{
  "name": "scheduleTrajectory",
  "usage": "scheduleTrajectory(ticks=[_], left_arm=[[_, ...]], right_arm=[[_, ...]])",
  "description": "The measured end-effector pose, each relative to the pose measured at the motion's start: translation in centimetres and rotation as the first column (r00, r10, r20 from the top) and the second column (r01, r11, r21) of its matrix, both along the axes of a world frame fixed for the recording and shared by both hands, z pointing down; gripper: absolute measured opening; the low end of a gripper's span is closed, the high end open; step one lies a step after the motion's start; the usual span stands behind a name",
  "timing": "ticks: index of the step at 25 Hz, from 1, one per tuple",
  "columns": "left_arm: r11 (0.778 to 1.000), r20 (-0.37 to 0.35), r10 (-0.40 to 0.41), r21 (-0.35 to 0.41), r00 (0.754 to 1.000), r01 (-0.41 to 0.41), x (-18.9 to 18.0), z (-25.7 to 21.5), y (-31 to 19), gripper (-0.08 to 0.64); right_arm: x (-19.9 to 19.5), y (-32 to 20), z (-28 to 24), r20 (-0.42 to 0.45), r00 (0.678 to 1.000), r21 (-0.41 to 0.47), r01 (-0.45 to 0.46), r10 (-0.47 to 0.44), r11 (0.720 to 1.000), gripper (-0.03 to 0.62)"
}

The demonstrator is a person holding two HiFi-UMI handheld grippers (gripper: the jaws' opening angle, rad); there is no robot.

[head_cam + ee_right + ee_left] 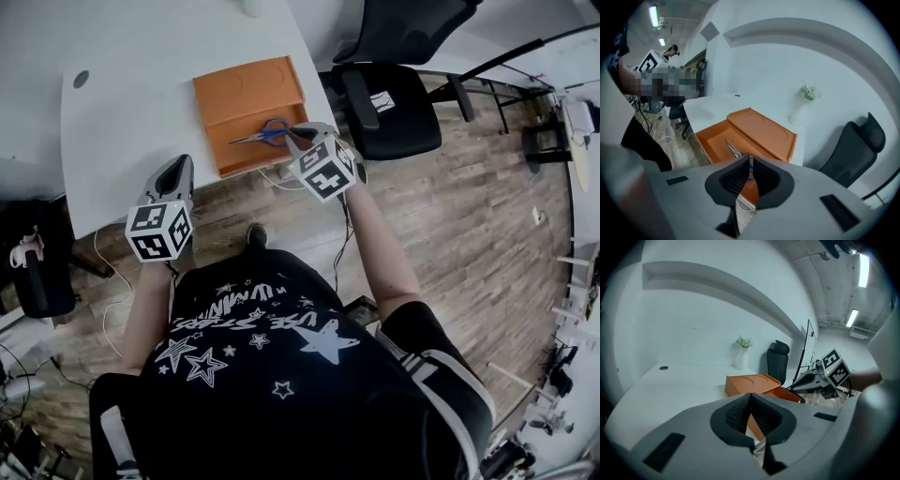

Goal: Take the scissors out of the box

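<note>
An orange box [246,94] lies open at the near edge of the white table, its lid folded back toward the far side. Inside the tray lie scissors [265,134] with blue handles and blades pointing left. My right gripper [298,134] is shut and empty, its tip at the tray's right end just beside the handles. In the right gripper view its jaws [750,158] meet, with the scissors [733,149] and box [761,129] just beyond. My left gripper [175,167] is shut and empty, over the table edge left of the box [752,382].
The white table [141,103] has a round cable hole [82,79] at the far left and a white vase [804,110] at the back. A black office chair [384,103] stands right of the box. Cables [272,178] hang below the table edge over the wooden floor.
</note>
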State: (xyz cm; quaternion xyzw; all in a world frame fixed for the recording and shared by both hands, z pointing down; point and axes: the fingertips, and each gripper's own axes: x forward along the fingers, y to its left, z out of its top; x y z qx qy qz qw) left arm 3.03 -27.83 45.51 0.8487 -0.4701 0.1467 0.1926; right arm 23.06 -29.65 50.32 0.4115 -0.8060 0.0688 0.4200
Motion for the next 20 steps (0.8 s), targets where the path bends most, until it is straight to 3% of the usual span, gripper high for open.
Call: scheduleTrajectory(ticks=[6,14,20], left_arm=[[0.999,0.003,-0.037,-0.020,0.999,0.037,0.0,0.8,-1.8,0.018],[0.997,0.014,-0.060,-0.049,0.998,0.061,0.1,1.9,-3.1,0.018],[0.996,0.021,-0.069,-0.061,0.997,0.070,0.1,2.7,-3.6,0.018]], right_arm=[[-0.2,-2.5,2.3,-0.145,0.972,-0.080,0.173,-0.183,0.982,0.057],[-0.4,-3.9,4.4,-0.204,0.923,-0.164,0.295,-0.325,0.941,0.058],[-0.8,-3.8,6.5,-0.216,0.896,-0.264,0.330,-0.389,0.906,0.058]])
